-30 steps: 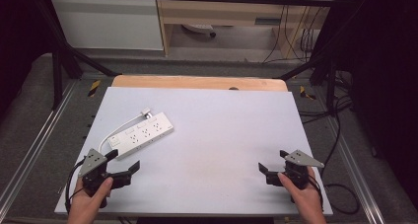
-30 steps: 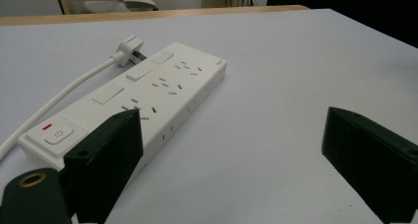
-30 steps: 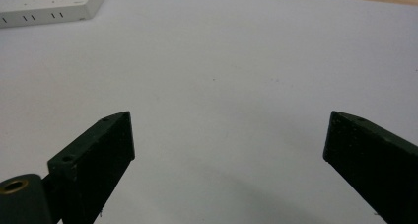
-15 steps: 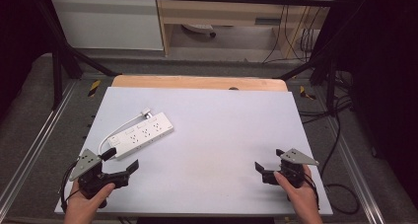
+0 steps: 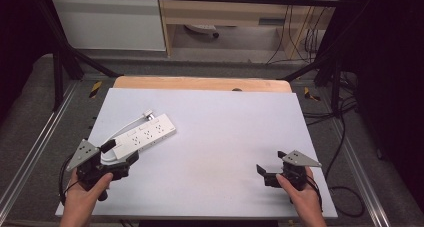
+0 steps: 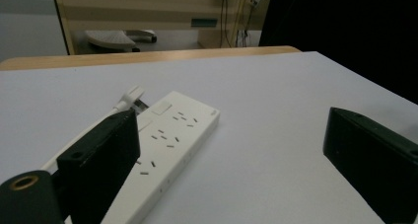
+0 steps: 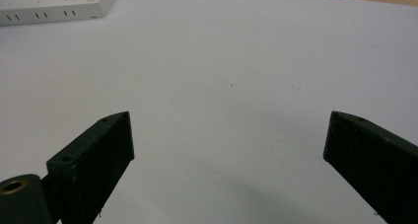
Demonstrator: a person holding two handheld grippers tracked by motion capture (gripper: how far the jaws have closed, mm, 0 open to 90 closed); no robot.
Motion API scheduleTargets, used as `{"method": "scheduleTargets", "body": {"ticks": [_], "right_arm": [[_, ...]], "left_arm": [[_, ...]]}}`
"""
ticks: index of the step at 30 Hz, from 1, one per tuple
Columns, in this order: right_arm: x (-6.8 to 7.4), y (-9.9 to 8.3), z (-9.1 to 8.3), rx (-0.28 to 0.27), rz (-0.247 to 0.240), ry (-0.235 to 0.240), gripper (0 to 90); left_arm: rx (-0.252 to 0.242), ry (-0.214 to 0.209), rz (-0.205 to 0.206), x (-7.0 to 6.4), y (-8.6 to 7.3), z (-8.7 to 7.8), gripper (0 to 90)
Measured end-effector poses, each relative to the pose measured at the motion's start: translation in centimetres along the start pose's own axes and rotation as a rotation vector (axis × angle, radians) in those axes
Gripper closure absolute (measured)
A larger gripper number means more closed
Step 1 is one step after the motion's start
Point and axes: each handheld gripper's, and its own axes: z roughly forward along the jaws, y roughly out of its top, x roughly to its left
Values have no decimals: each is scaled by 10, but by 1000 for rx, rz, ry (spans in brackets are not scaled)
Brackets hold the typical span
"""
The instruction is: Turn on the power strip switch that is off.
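A white power strip (image 5: 145, 134) lies at the table's left, its cord looping back to a plug (image 5: 147, 115) at its far end. My left gripper (image 5: 120, 152) is open just short of the strip's near end, with nothing between its jaws. In the left gripper view (image 6: 230, 130) the strip (image 6: 167, 145) runs beside the left jaw and the plug (image 6: 129, 96) lies beyond it. My right gripper (image 5: 270, 162) is open low over bare table at the front right. In the right gripper view (image 7: 229, 130) the strip (image 7: 54, 4) sits far off at the top left.
The white tabletop (image 5: 225, 132) ends in a wooden strip (image 5: 200, 83) at the back. Metal frame rails (image 5: 357, 167) run along both sides, and cables (image 5: 345, 117) hang off to the right. A person's hands hold both grippers at the front edge.
My left gripper has edged a little left and forward toward the strip's near end. The right gripper has shifted slightly left. Both stay open.
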Motion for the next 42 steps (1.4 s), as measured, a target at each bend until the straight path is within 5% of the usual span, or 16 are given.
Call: {"method": "scheduleTargets", "body": {"ticks": [5,7,15,23,28,42], "right_arm": [[-1,0,-1,-1,7,-5,52],[-1,0,-1,0,7,-5,52],[-1,1,-1,-3,16,-3,52],[-1,1,-1,-4,19,-4,51],[-2,0,-1,-5,19,-3,51],[-1,1,0,-1,23,-2,50]], "left_arm": [[17,28,15,12,13,12,67],[36,43,-11,16,14,17,66],[39,42,-1,19,13,26,61],[11,29,21,19,32,38,62],[44,27,37,21,40,53,63],[32,65,39,30,36,69,75]]}}
